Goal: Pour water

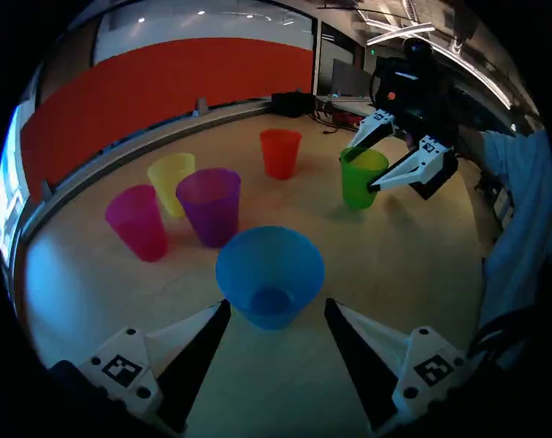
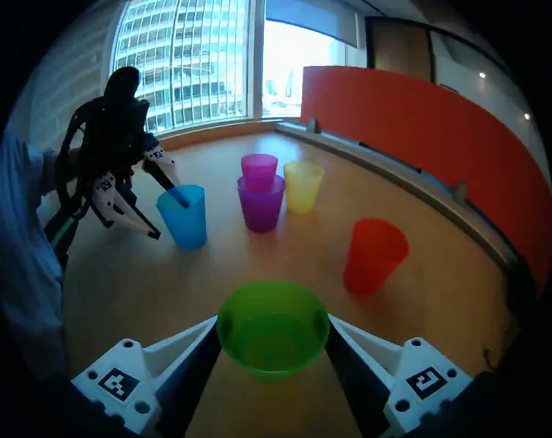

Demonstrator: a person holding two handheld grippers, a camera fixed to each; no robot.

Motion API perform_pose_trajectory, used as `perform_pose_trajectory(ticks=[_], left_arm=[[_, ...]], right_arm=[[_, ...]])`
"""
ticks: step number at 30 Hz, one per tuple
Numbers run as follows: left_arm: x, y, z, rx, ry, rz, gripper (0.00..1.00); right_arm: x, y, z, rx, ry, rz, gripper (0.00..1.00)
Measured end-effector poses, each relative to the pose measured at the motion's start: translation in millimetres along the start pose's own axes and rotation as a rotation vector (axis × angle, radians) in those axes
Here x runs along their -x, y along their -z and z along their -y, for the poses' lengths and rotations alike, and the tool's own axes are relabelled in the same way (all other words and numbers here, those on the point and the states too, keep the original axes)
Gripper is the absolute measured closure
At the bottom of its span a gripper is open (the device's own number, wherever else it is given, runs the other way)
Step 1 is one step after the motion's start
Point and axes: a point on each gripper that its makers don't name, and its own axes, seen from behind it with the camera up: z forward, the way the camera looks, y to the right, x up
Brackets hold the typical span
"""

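Left claw (image 1: 276, 306) straddles the blue cup (image 1: 270, 274), right claw (image 2: 272, 321) the green cup (image 2: 274, 339); grip unclear.

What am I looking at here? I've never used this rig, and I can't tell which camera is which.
There is no robot arm. A person holds a two-finger gripper in each hand, and a fisheye camera rides on each one. The left gripper view looks along the left gripper, whose fingers flank the translucent blue plastic cup. The right gripper view does the same for the right gripper, which flanks the translucent green plastic cup. Each view also catches the other gripper farther off, near the person's light blue sleeve. On the pale wooden surface stand four more plastic cups: a purple cup, a magenta cup, a yellow cup and an orange-red cup. I cannot tell whether either gripper presses on its cup, or whether any cup holds water.
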Motion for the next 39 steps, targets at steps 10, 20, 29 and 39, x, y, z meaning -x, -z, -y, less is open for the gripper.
perform_pose_trajectory(ticks=[10,20,29,39], left_arm=[[3,7.5,-1.9,-0.007,0.013,-0.010,0.04],[3,14.3,2.1,-0.021,0.032,-0.019,0.04],[1,20.6,3.7,-0.029,0.055,-0.039,0.04],[3,36.9,11.5,-0.075,0.089,-0.077,0.04]], right_arm=[[5,-4.6,-2,0.007,-0.004,-0.002,0.08],[10,-2.4,1,0.014,0.001,0.004,0.09],[13,-0.1,-1,0.037,-0.011,0.006,0.02],[21,18.9,-4,0.079,-0.004,0.011,0.00]])
